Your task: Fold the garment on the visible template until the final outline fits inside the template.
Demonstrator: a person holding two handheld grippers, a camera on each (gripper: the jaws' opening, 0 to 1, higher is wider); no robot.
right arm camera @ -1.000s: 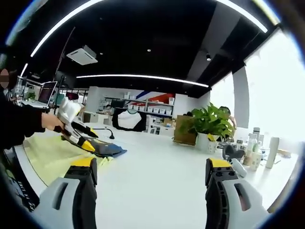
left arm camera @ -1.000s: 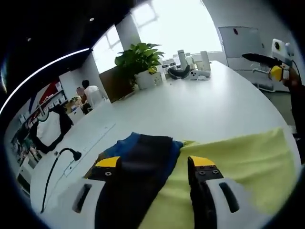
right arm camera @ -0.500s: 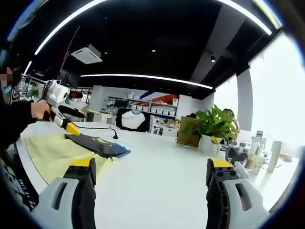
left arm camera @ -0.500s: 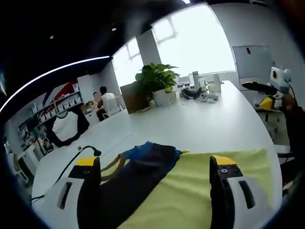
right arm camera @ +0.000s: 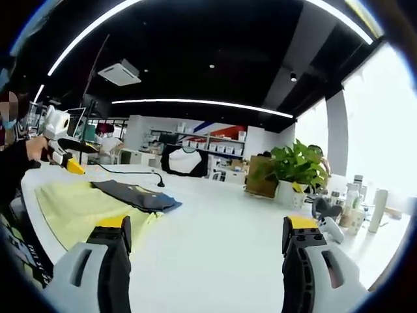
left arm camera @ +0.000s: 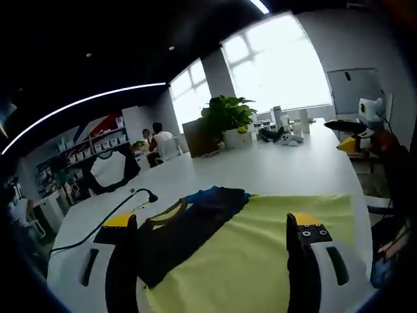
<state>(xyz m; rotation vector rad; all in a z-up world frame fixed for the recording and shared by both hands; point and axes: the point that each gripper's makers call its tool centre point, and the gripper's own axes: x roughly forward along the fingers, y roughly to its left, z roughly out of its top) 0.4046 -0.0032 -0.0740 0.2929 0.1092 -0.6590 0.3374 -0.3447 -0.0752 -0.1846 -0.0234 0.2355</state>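
The dark folded garment (left arm camera: pixel 189 225) is lying on the yellow template (left arm camera: pixel 260 254) on the tabletop (left arm camera: pixel 273 169); left claw (left arm camera: pixel 212 228) and right claw (right arm camera: pixel 205 228) are both gaping wide, gripping nothing.

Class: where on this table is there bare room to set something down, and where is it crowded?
Bare white table runs from the dark garment on the yellow template across to the potted plant. Crowded: bottles and cups beyond the plant.
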